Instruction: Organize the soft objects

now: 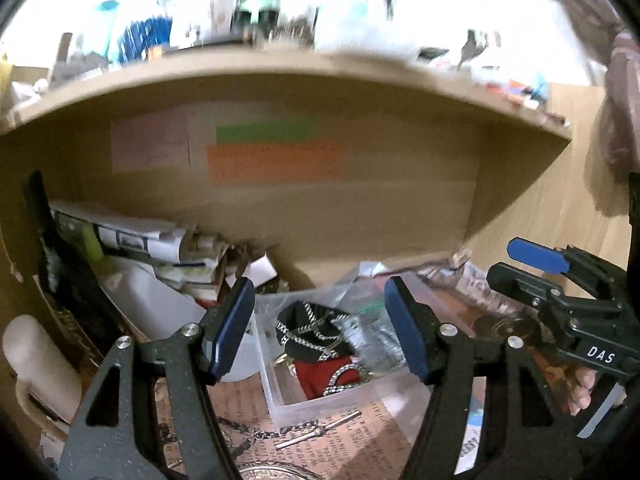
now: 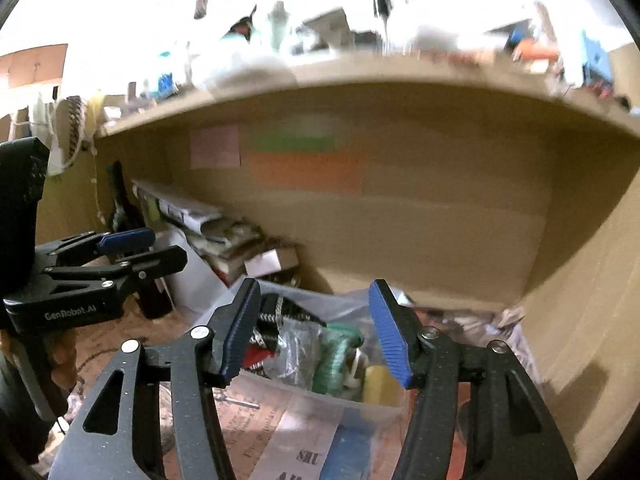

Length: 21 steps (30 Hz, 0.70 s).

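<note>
wooden shelf (image 1: 320,208), clear bin (image 1: 320,396), both hand-held grippers (image 1: 320,330) (image 2: 314,328) open, empty

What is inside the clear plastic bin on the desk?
The clear plastic bin holds a black and red cloth item with checkered cord, crinkled clear bags, a green bundle and something pale yellow. Whatever lies beneath them is covered.

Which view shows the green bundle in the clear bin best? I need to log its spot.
The right wrist view: the green bundle sits unobstructed between the open right gripper fingers, inside the clear bin. The left wrist view shows only blurred green flecks behind clear bags.
</note>
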Motion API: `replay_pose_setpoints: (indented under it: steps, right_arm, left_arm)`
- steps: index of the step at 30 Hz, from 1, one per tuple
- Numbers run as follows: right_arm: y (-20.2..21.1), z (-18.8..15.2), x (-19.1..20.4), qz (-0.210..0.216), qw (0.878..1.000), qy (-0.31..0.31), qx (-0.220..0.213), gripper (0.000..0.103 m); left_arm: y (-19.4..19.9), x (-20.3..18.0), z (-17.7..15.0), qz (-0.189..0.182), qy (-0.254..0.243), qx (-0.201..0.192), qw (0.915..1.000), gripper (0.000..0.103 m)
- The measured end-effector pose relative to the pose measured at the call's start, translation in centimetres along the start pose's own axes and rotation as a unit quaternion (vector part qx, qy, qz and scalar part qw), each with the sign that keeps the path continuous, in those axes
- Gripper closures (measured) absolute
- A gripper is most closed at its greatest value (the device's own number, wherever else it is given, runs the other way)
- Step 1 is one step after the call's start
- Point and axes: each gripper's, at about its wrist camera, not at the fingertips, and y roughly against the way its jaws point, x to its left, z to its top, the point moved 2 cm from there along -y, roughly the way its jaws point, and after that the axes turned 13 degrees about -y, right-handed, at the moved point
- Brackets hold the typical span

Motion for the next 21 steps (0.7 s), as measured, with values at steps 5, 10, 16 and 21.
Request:
replay_pose_setpoints:
  steps: [5,10,16,21]
  right_arm:
    - [2.3,0.5,0.0,0.009,1.000,-0.010,-0.028,0.046]
    - [3.8,0.6,-0.2,0.018,0.998,-0.024,-0.047,0.038]
    - [5.5,0.6,-0.2,0.024,0.997,-0.032,-0.066,0.027]
    - [6.2,0.6,0.3,0.026,0.996,-0.027,-0.077,0.021]
  left_arm:
    - [2.9,-0.5,0.5,0.007,0.000,-0.032,0.9995,0.028]
    - [5.3,-1.1,0.6,0.020,-0.001,-0.052,0.9985,0.021]
    - [6.8,-1.6,0.2,0.027,-0.003,-0.064,0.9976,0.014]
    - [7.4,-1.9,-0.1,0.028,-0.005,-0.066,0.9974,0.013]
